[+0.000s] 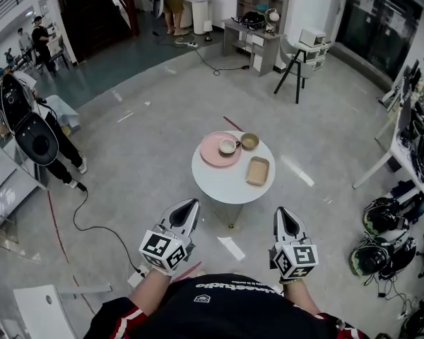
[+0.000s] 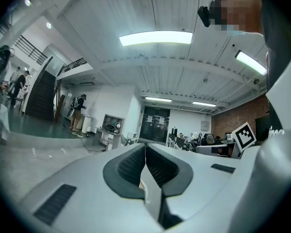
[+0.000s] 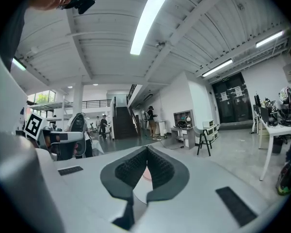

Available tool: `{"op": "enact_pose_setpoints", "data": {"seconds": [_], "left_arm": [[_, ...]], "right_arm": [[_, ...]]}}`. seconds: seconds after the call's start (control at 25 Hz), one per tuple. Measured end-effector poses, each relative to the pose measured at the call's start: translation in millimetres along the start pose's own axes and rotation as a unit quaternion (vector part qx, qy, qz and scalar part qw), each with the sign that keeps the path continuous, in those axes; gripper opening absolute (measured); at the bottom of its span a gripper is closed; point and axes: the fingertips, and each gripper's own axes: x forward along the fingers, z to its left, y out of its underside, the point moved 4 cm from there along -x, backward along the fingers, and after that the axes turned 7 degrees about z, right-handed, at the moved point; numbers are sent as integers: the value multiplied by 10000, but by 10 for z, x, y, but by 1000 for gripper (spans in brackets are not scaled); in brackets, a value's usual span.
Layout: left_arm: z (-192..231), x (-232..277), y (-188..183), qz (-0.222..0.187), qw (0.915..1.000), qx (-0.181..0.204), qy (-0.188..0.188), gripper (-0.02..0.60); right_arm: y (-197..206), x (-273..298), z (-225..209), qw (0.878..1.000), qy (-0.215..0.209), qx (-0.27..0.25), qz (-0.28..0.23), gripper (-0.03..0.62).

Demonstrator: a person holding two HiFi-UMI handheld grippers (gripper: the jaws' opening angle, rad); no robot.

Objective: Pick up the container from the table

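Observation:
A small round white table stands on the floor ahead of me. On it lie a tan rectangular container, a pink plate, a small white bowl and a brown bowl. My left gripper and right gripper hover side by side short of the table's near edge, both shut with nothing held. In the left gripper view the left gripper points level at the room. The right gripper in its own view also has its pads together, a sliver of pink plate showing behind them.
A black cable runs over the floor to my left. People stand at the far left by a staircase. A desk and a stool stand at the back. A white table and helmets line the right side.

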Motion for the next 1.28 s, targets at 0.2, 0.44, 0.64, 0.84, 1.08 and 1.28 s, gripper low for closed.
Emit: {"op": "enact_pose_setpoints", "data": {"seconds": [0.2,0.44,0.64,0.84,1.08,1.28], "left_arm": [[-109,30,-7,30,10000,50,-59,25],[-288,154,-39,-14,9999,-26,-116,25],[-439,225,-101,-10,9998,71,-201,25],[-663,317,-181,-34,9996,172,-233,25],[-918,340,-196,-18,9991,260,-332,25],[-1010,386,-125,94,9990,263,-345,25]], "right_arm": [[-32,-32,-79,10000,-85,-35,25,15],[-48,-24,-283,9997,-226,-25,20,15],[-97,-35,-393,9992,-385,-30,-76,15],[-96,-115,-570,9987,-484,48,-115,15],[-61,-271,-742,9985,-546,-5,-107,15],[23,-301,-829,9984,-560,106,-24,15]]}}
